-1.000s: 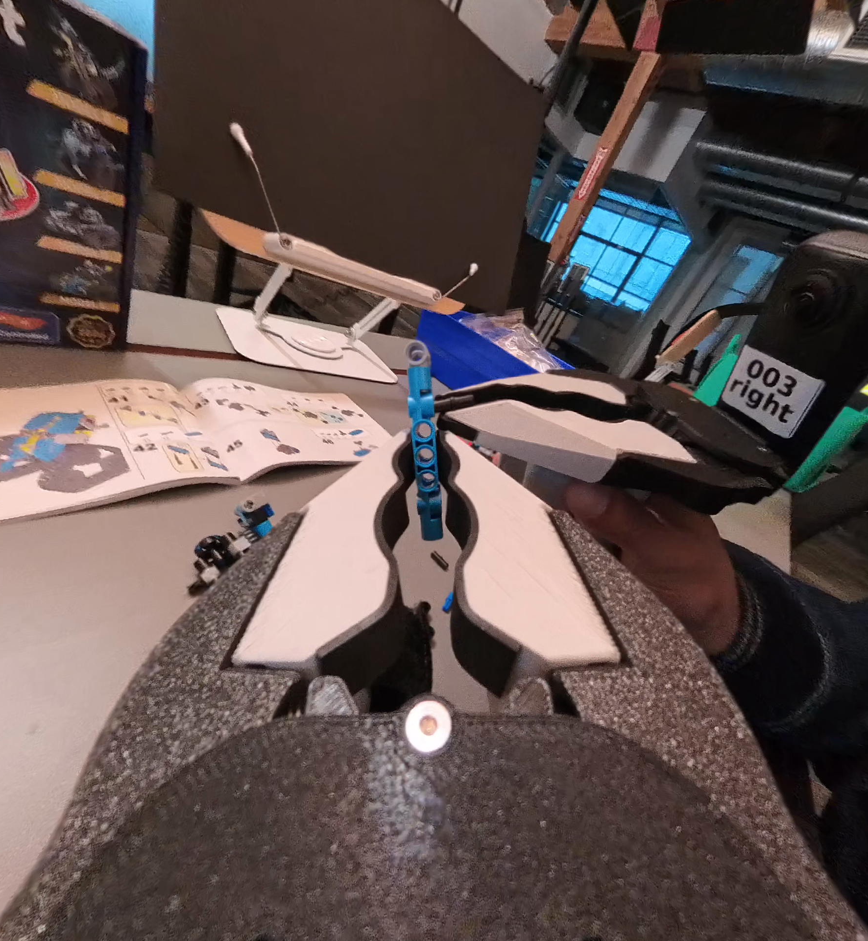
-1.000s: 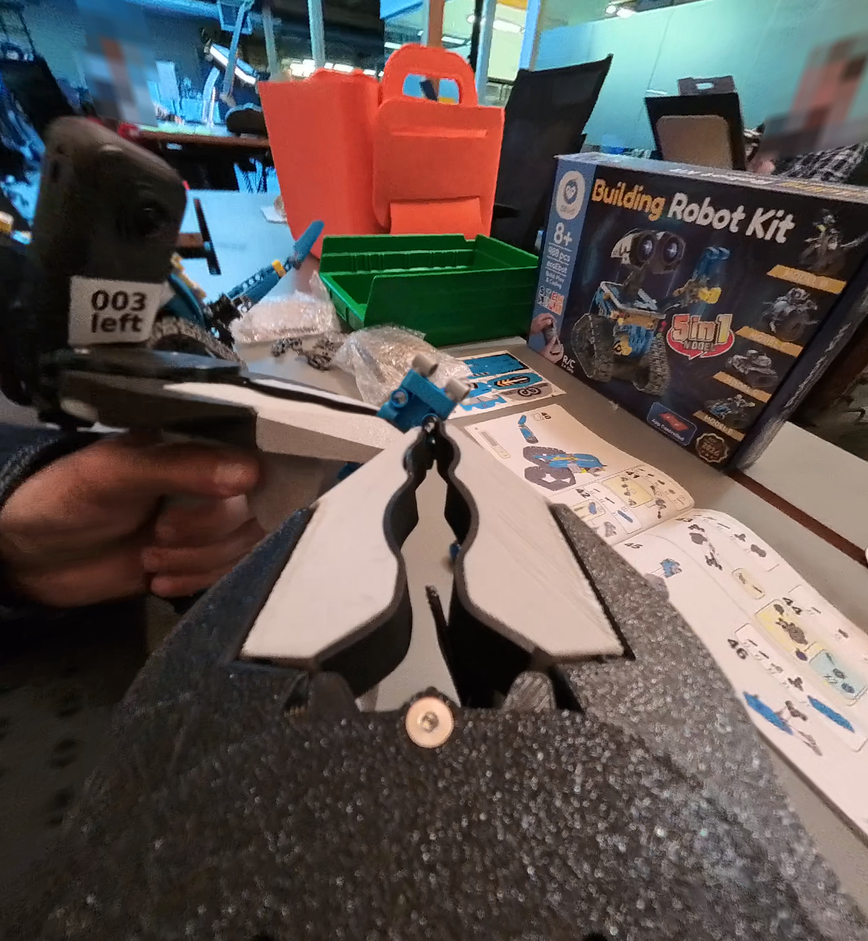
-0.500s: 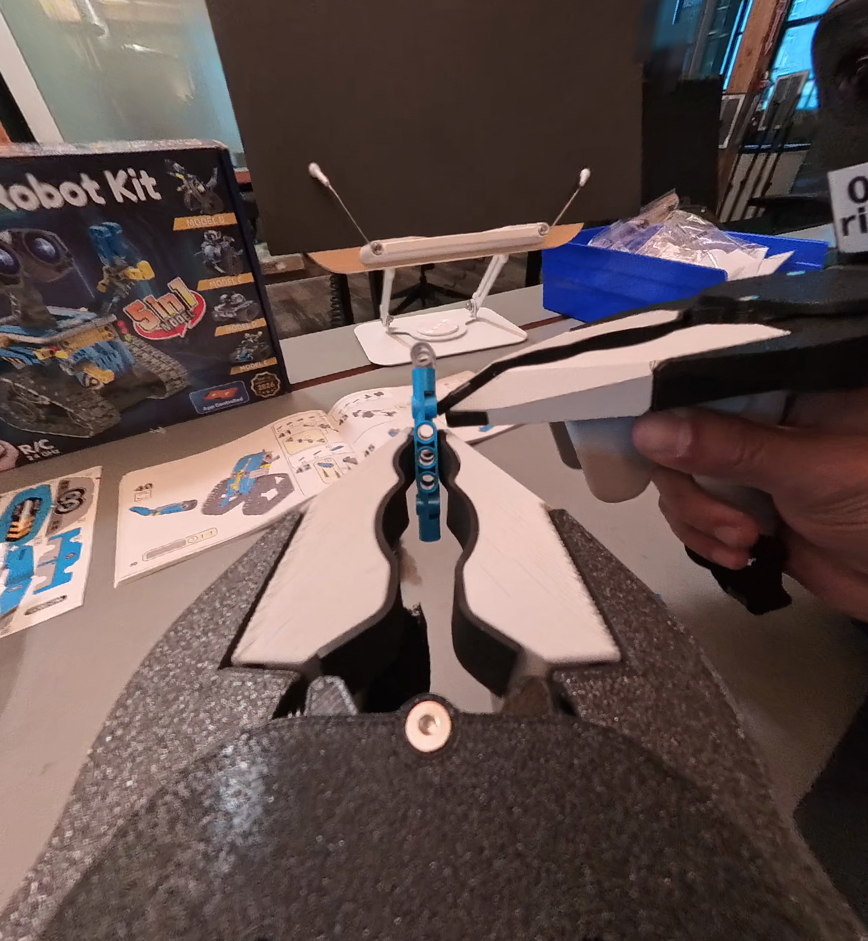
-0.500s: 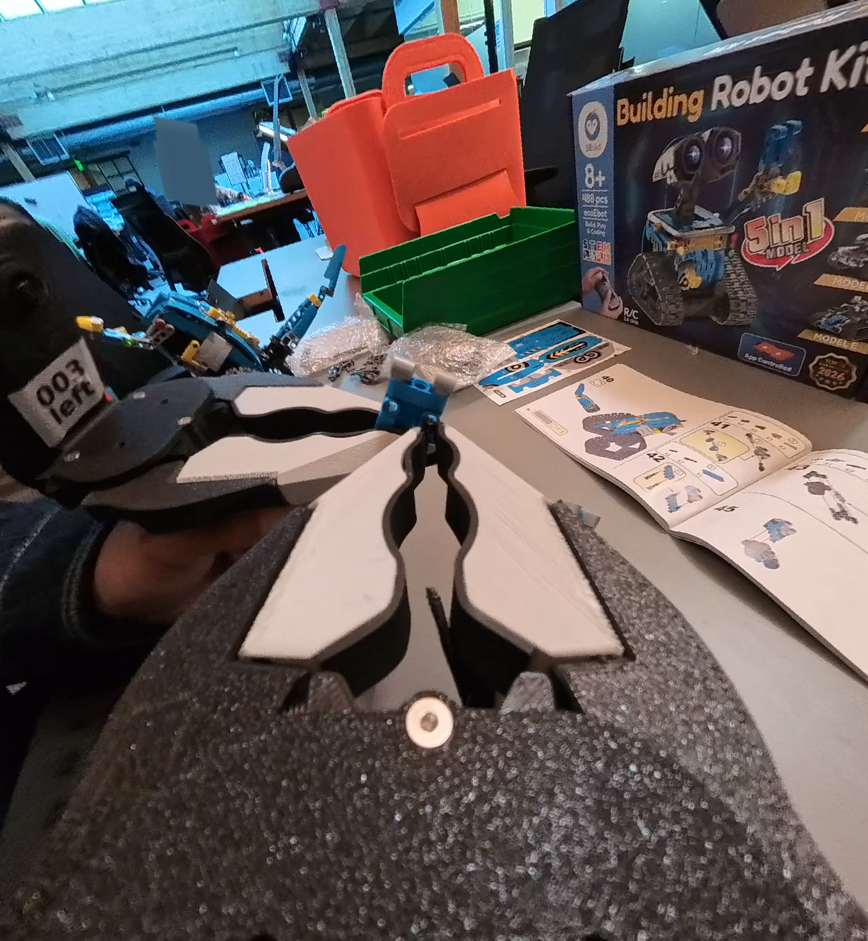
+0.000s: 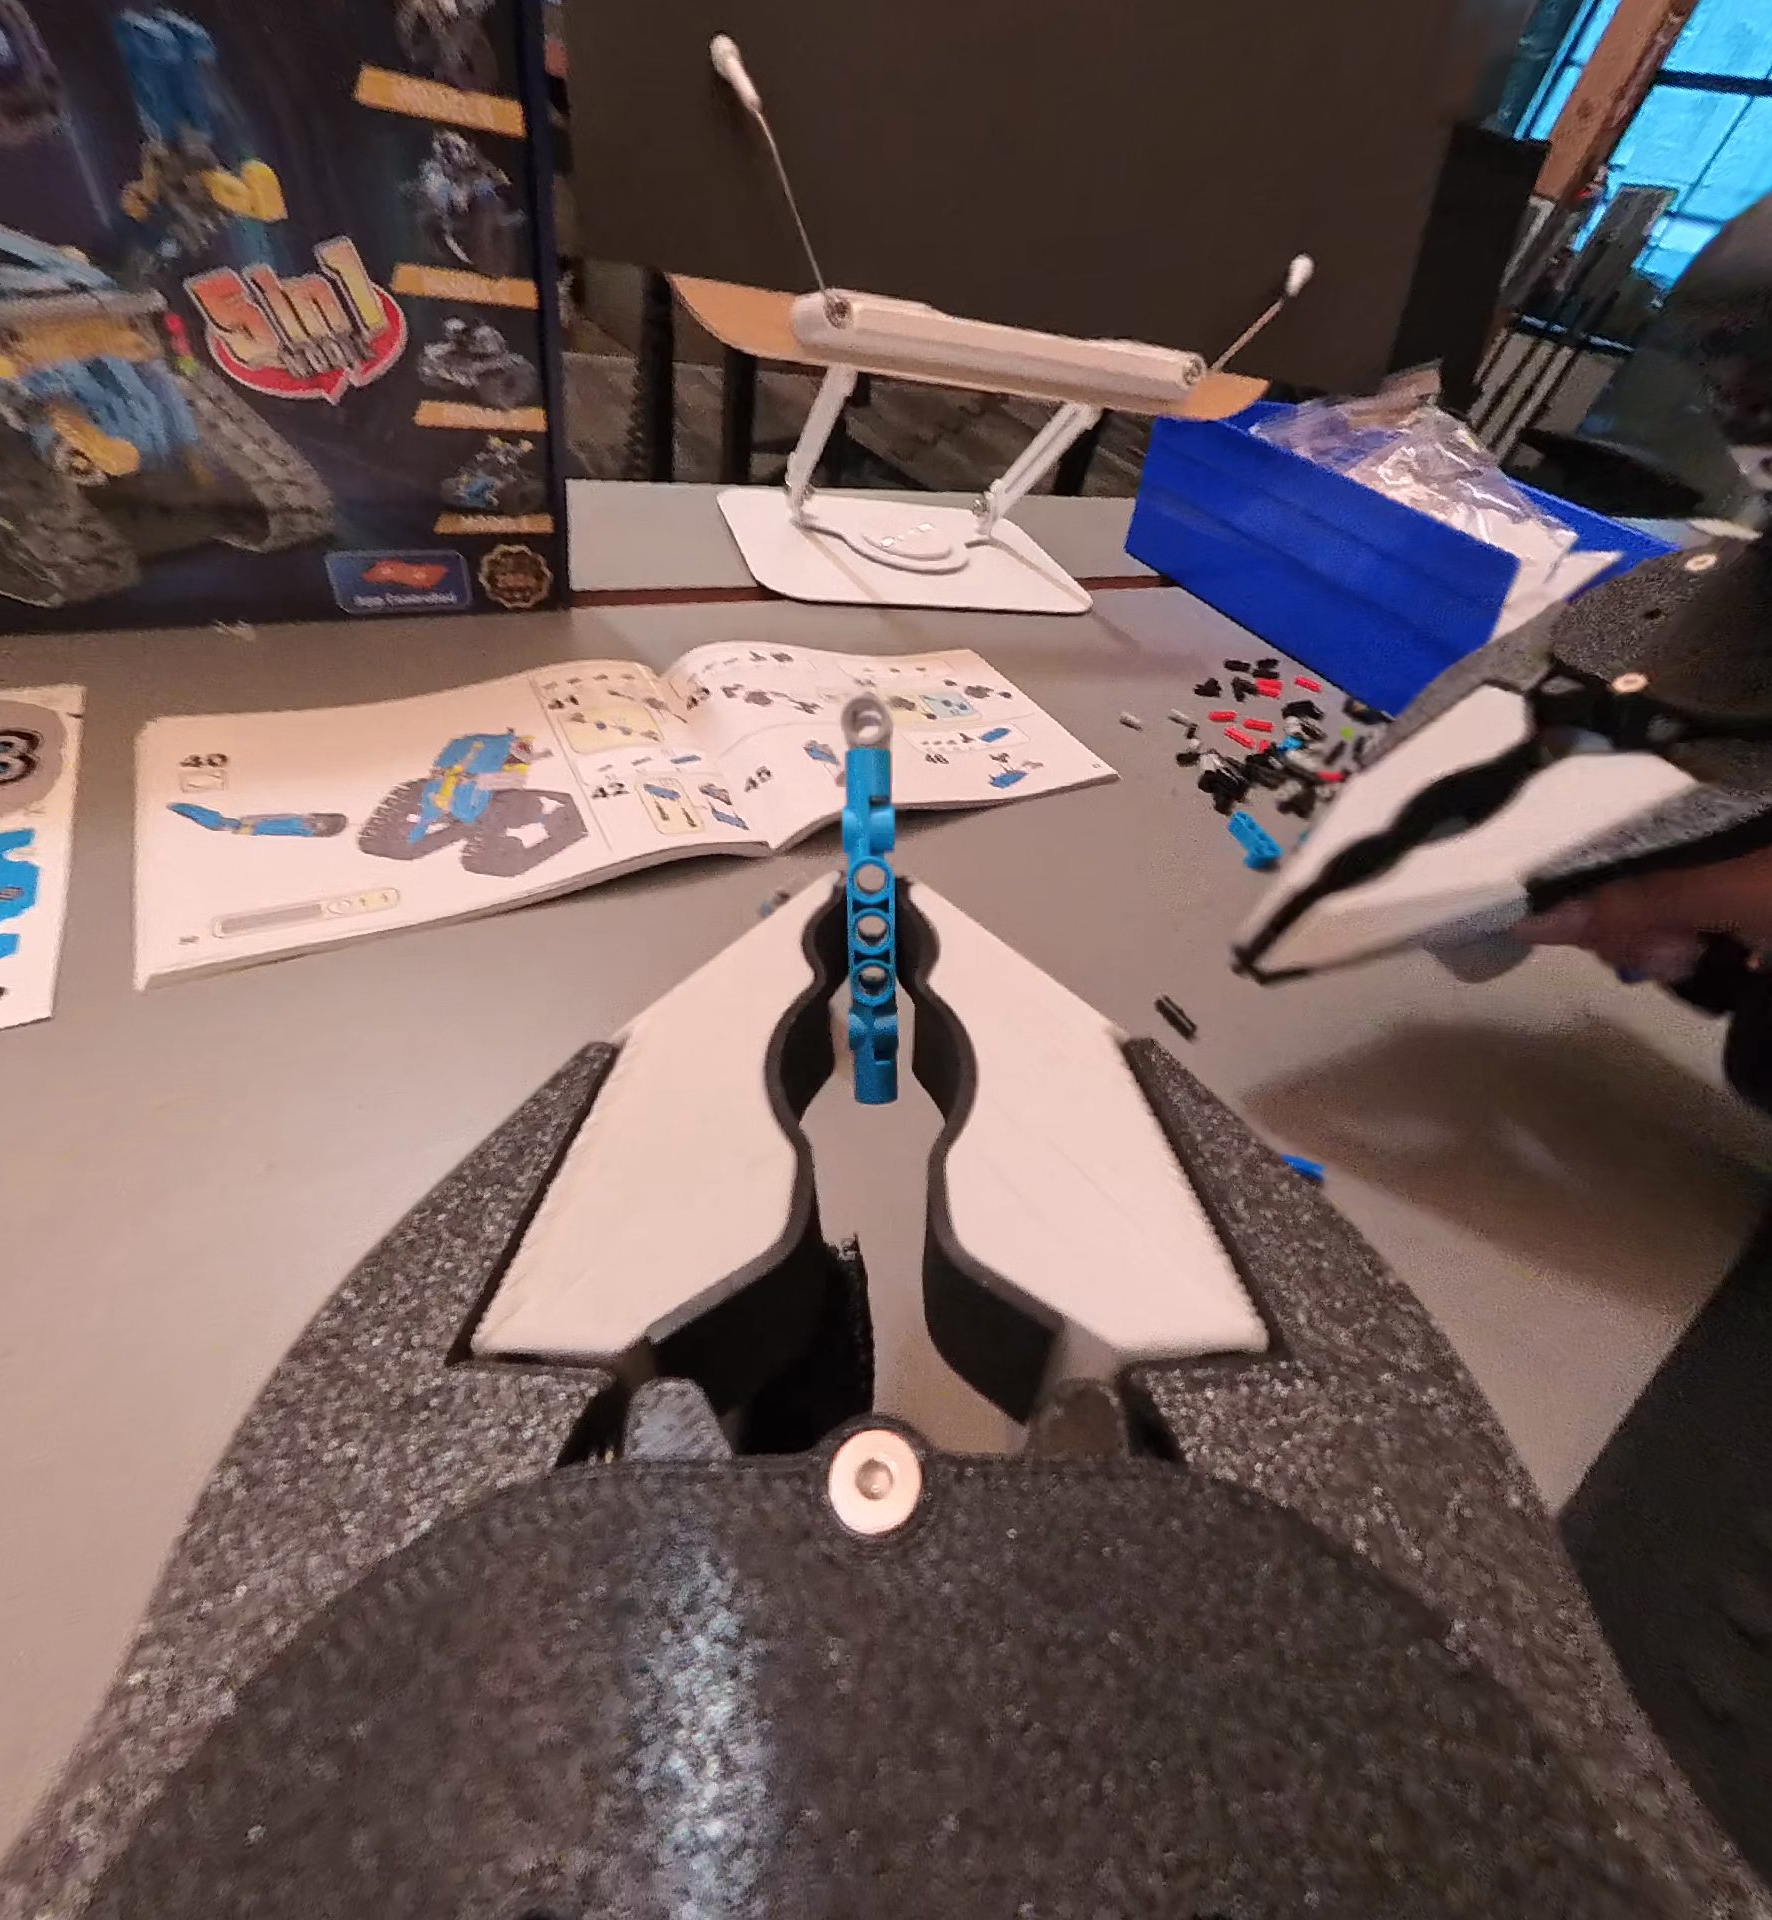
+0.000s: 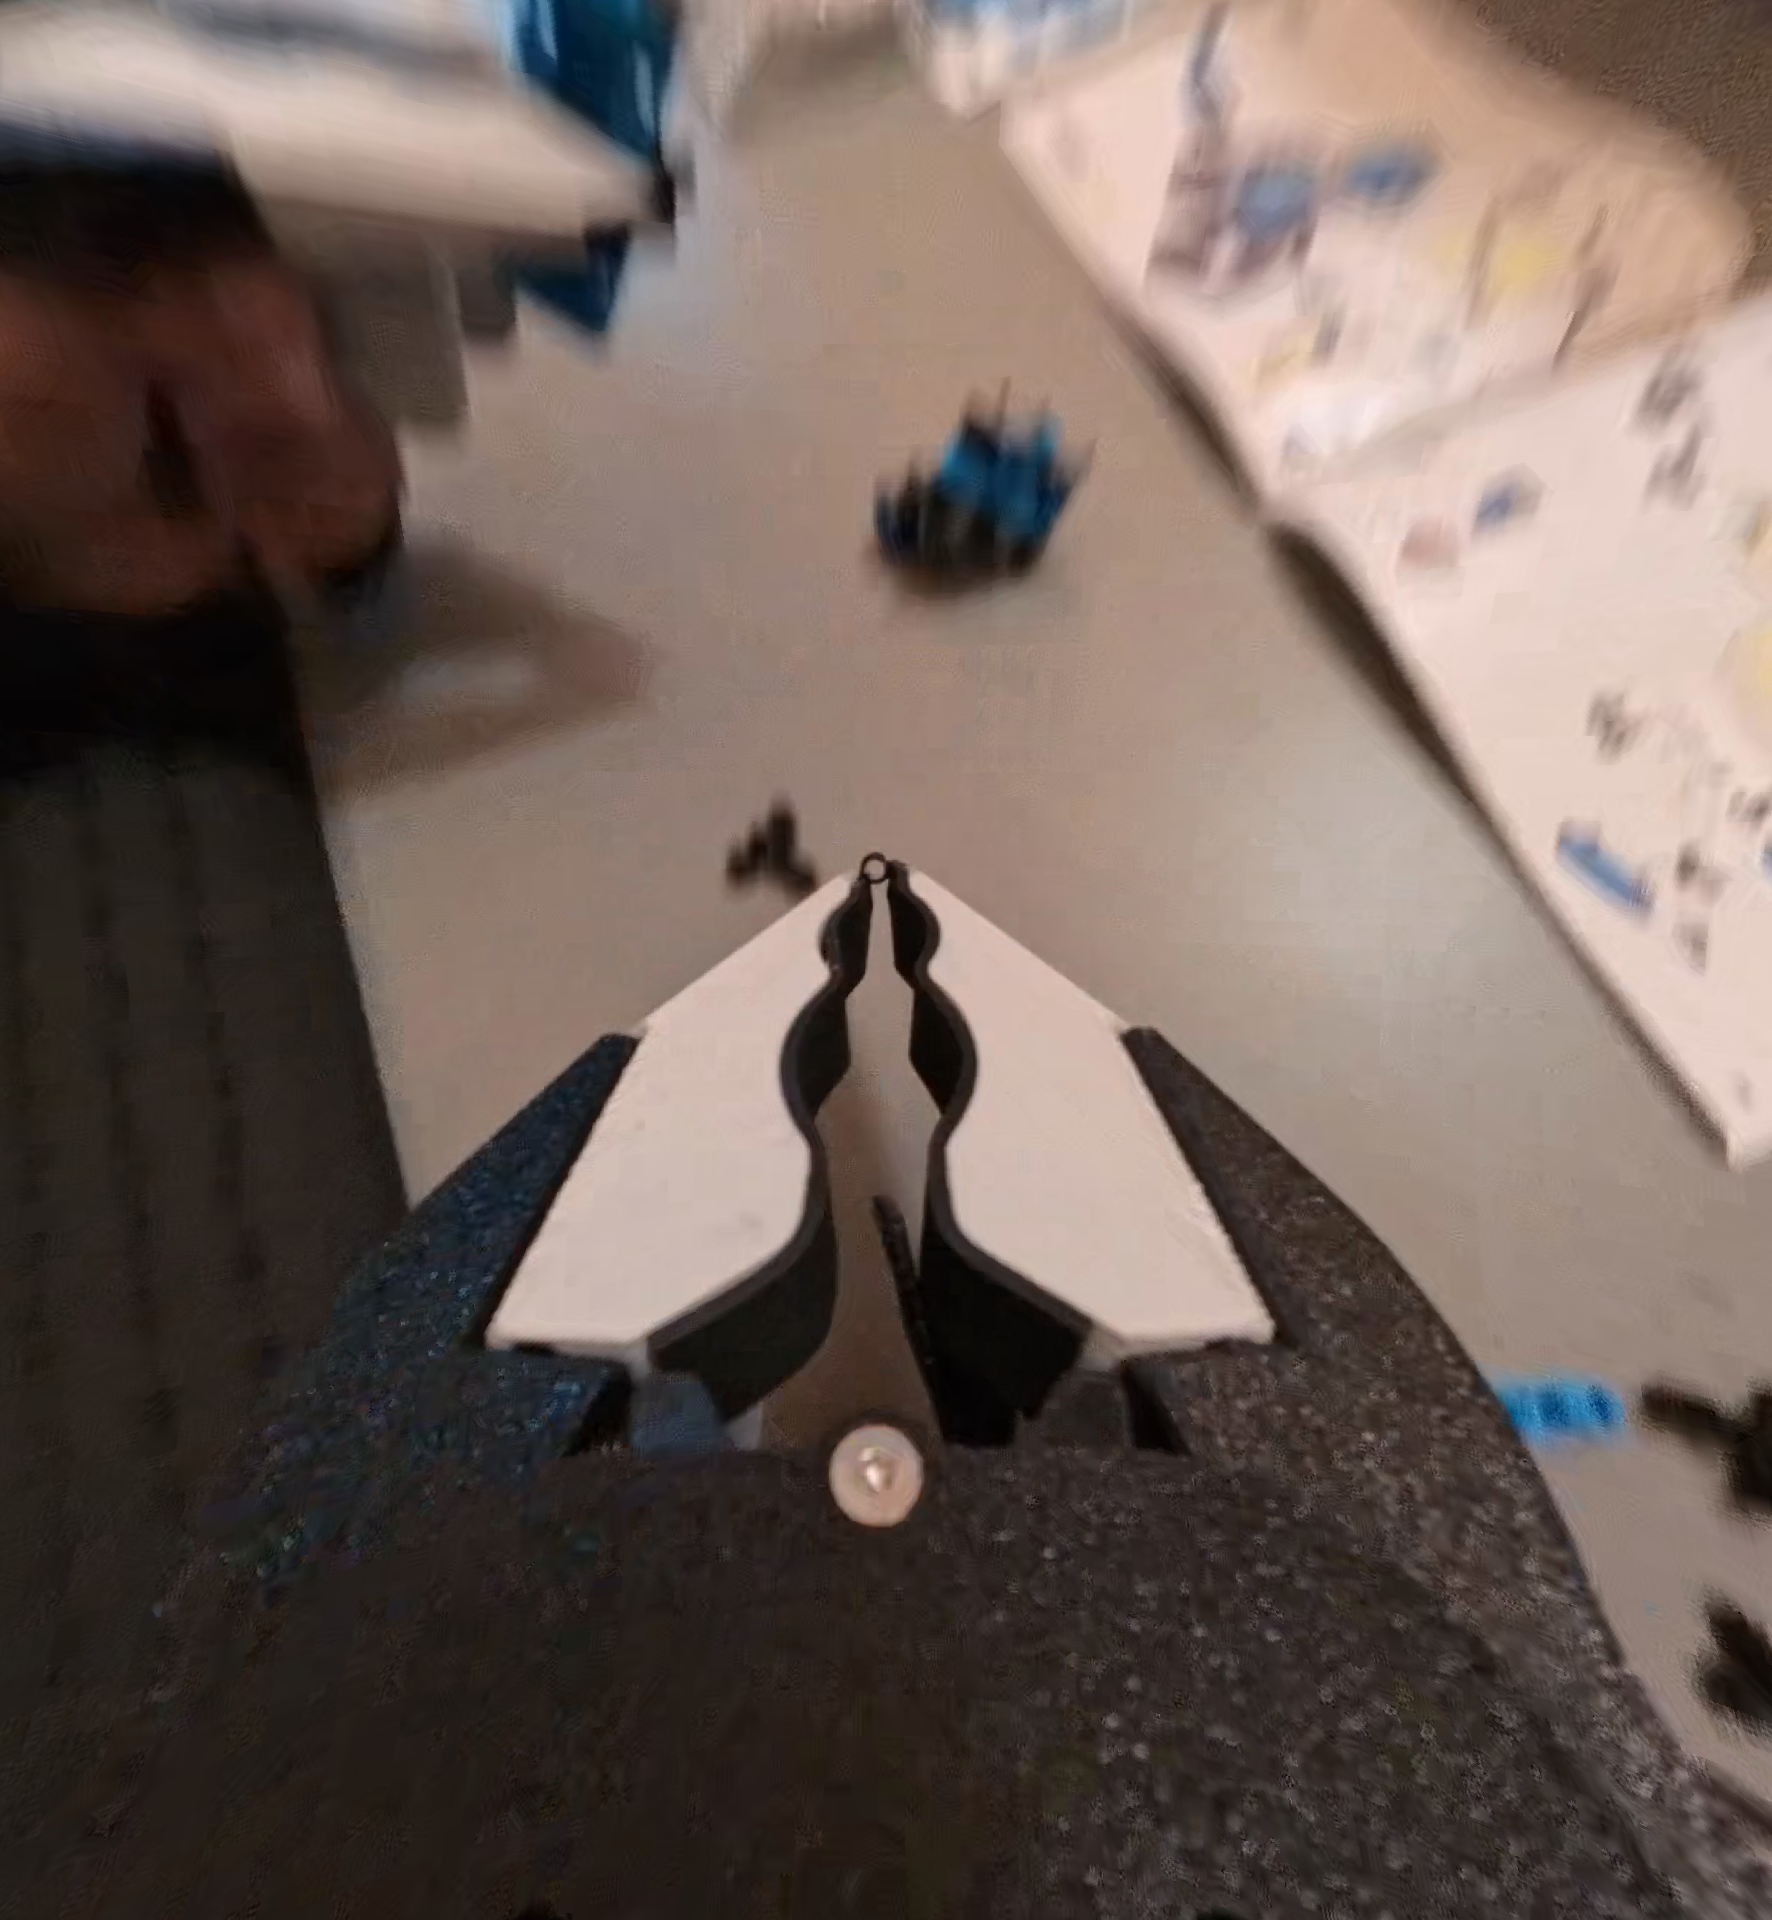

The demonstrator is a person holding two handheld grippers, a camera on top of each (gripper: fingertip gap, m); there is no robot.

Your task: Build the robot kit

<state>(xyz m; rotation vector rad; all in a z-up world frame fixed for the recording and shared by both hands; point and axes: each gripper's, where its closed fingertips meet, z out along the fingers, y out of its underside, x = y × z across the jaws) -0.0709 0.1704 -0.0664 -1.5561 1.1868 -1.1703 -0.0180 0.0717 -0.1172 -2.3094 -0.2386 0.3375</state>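
Item 1: left hand-held gripper (image 5: 869,914), its 2 fingers closed on a blue beam (image 5: 869,961) with a row of round holes; the beam stands upright between the fingertips, a small grey ring piece (image 5: 867,719) on its top end, all held above the grey worktop (image 5: 238,1195)

Item 2: right hand-held gripper (image 6: 874,878), its fingers drawn almost together and pinching a small black ring-ended pin (image 6: 874,865) at the very tips. In the left wrist view we see this hand-held gripper (image 5: 1266,961) tilted down toward the worktop, well apart from the beam, near a loose black pin (image 5: 1176,1016)

Item 3: open instruction booklet (image 5: 591,800) lying flat beyond the beam

Item 4: printed kit box (image 5: 238,312) standing at the far left

Item 5: white folding stand (image 5: 944,416) behind the booklet

Item 6: blue bin (image 5: 1318,561) holding clear plastic bags, far right

Item 7: scatter of small black, red and blue parts (image 5: 1261,743) in front of the bin

Item 8: small blue and black sub-assembly (image 6: 975,499) on the worktop in the right wrist view, heavily blurred; we cannot tell its details
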